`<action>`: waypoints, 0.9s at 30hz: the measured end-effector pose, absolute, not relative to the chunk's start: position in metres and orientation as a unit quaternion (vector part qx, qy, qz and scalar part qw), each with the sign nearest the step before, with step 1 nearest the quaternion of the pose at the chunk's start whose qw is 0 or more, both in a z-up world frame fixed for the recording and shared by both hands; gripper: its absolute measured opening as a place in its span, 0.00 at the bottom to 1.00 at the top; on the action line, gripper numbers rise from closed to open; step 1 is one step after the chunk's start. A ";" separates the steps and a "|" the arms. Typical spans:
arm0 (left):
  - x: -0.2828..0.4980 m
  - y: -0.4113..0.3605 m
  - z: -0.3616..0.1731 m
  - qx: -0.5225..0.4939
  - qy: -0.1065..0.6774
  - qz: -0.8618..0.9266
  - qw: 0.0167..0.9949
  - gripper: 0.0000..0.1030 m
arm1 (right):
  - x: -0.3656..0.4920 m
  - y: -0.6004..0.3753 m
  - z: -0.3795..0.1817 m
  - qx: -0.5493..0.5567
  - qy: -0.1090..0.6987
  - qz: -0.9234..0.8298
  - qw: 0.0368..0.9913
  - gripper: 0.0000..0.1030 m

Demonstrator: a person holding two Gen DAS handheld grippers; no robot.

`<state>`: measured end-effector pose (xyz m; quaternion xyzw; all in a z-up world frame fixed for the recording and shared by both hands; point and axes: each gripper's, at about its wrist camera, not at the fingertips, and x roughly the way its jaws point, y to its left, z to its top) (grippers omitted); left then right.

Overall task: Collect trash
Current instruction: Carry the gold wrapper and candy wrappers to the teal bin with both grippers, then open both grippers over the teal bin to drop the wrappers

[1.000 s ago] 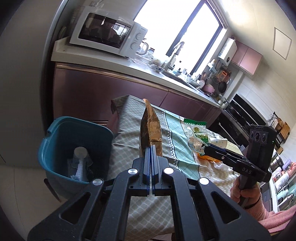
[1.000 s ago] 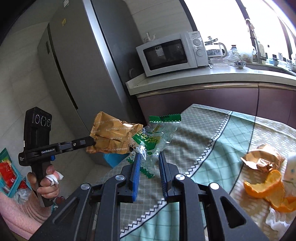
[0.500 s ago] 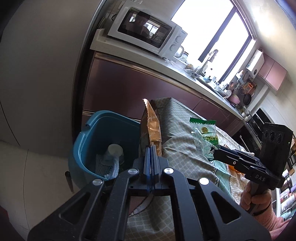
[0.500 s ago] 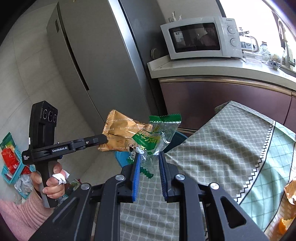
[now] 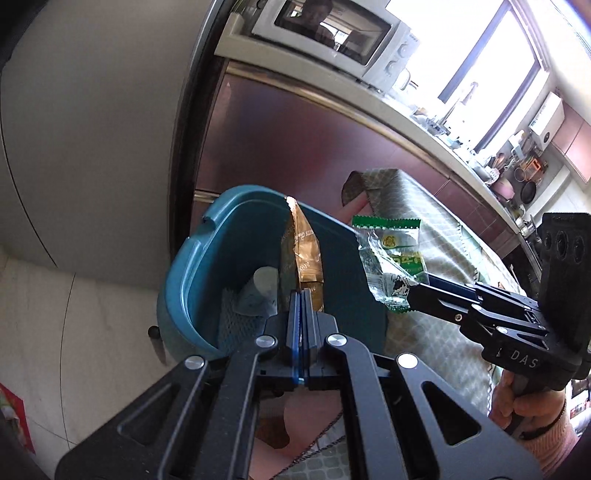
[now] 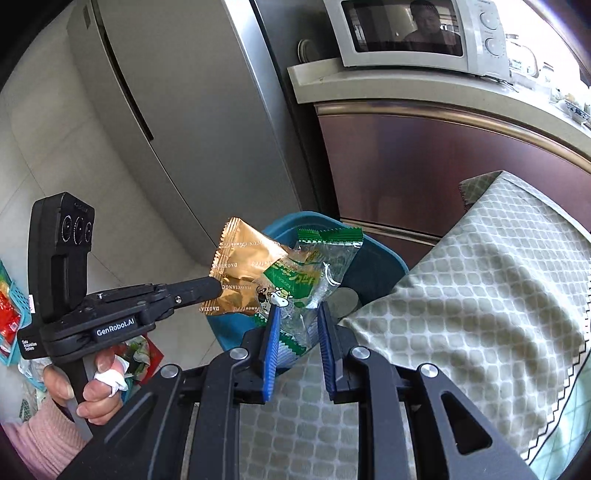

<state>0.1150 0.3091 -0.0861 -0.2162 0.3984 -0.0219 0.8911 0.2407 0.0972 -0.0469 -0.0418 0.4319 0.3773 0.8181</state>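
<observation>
Trash: two wrappers, both held in the air at the bin [image 5: 192,258], which stands on the floor between table and fridge.
Gold wrapper [image 5: 301,254]: pinched at its lower edge by the left gripper [image 5: 300,306], jaws pressed together on it; it stands edge-on above the bin's opening, likely so it falls inside once freed.
Green wrapper [image 6: 314,273]: clamped by its lower part in the right gripper [image 6: 297,325], the blue pads [image 6: 271,343] a little apart around the crumpled film; in the left view it hangs near the bin's far rim, beside the table [image 6: 498,277].
Bin contents: a white cup [image 5: 264,277] and some mesh-like packing lie at the bottom.
Stage: my guess is that both pieces are lined up for dropping; neither is let go yet.
Risk: light film may drift or cling to a pad; the green one looks closer to the rim than to the middle, so it could miss.
Elsewhere: microwave [image 6: 410,33] on the counter, away from the action.
</observation>
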 end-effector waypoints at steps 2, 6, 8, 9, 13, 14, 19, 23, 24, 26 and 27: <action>0.121 0.309 -0.093 -0.214 0.405 -0.020 0.889 0.01 | 0.243 0.103 -0.050 -0.051 0.432 0.373 0.820 0.20; 0.128 0.307 -0.107 -0.211 0.418 -0.010 0.884 0.02 | 0.246 0.106 -0.058 -0.055 0.440 0.362 0.820 0.20; 0.131 0.305 -0.112 -0.206 0.422 -0.005 0.883 0.02 | 0.251 0.107 -0.062 -0.054 0.445 0.358 0.819 0.22; 0.132 0.303 -0.114 -0.204 0.424 -0.004 0.882 0.02 | 0.252 0.106 -0.064 -0.053 0.447 0.357 0.819 0.25; 0.132 0.296 -0.114 -0.197 0.422 -0.003 0.885 0.05 | 0.251 0.104 -0.063 -0.050 0.443 0.356 0.821 0.26; 0.132 0.295 -0.113 -0.195 0.420 -0.004 0.886 0.05 | 0.249 0.102 -0.063 -0.048 0.442 0.357 0.822 0.27; 0.124 0.288 -0.102 -0.193 0.403 -0.017 0.894 0.12 | 0.241 0.088 -0.060 -0.037 0.435 0.358 0.825 0.27; 0.117 0.277 -0.088 -0.186 0.388 -0.034 0.902 0.16 | 0.231 0.073 -0.051 -0.025 0.421 0.361 0.831 0.28; 0.115 0.274 -0.085 -0.186 0.384 -0.039 0.903 0.17 | 0.228 0.068 -0.048 -0.022 0.417 0.362 0.833 0.28; 0.112 0.269 -0.076 -0.185 0.375 -0.050 0.907 0.19 | 0.221 0.059 -0.041 -0.016 0.408 0.364 0.837 0.29; 0.110 0.265 -0.072 -0.184 0.370 -0.058 0.909 0.20 | 0.217 0.053 -0.038 -0.013 0.402 0.365 0.840 0.30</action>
